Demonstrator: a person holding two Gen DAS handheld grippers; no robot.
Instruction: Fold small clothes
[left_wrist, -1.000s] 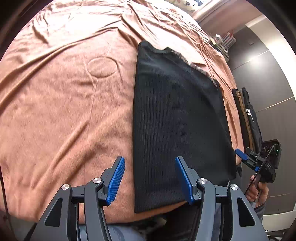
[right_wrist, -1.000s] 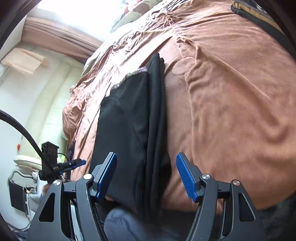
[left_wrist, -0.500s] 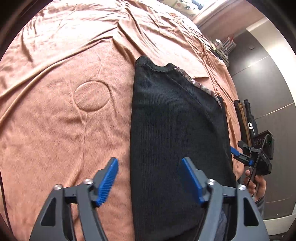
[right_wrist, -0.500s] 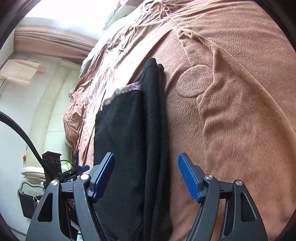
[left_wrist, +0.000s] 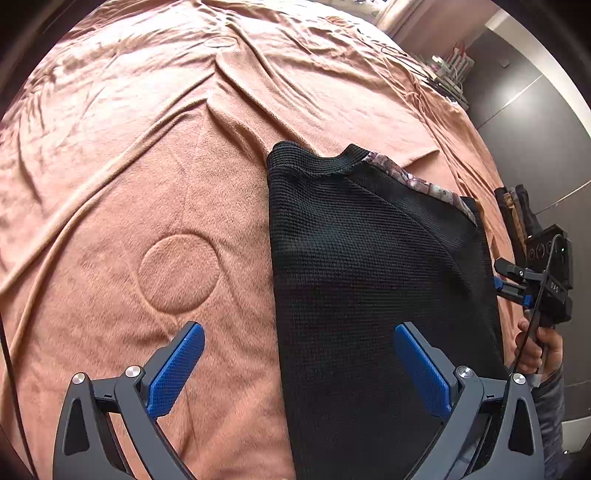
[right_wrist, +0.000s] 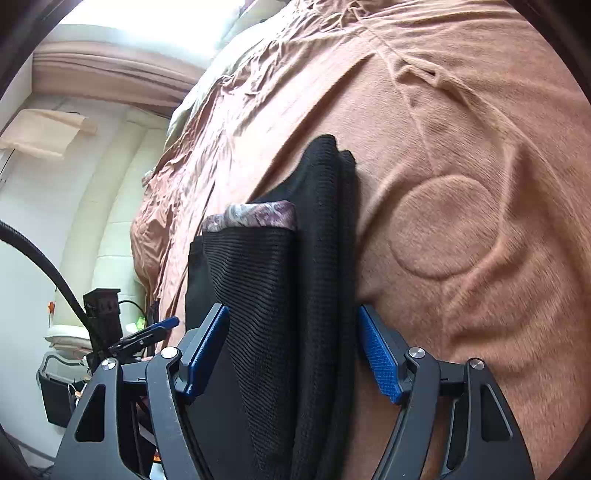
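A folded black ribbed knit garment (left_wrist: 376, 280) is spread at centre right on a rumpled salmon-brown fleece blanket (left_wrist: 155, 155). The left gripper (left_wrist: 295, 369) and right gripper (right_wrist: 291, 354) are held wide apart, gripping nothing.

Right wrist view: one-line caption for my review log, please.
Open right gripper straddles the folded black knit garment lying on a brown blanket; patterned lining shows at its far end.

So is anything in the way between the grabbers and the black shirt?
Nothing visible is. The black shirt lies alone on the brown blanket. The open left gripper sits over its left edge, and the open right gripper straddles its folded right side, with only air in between.
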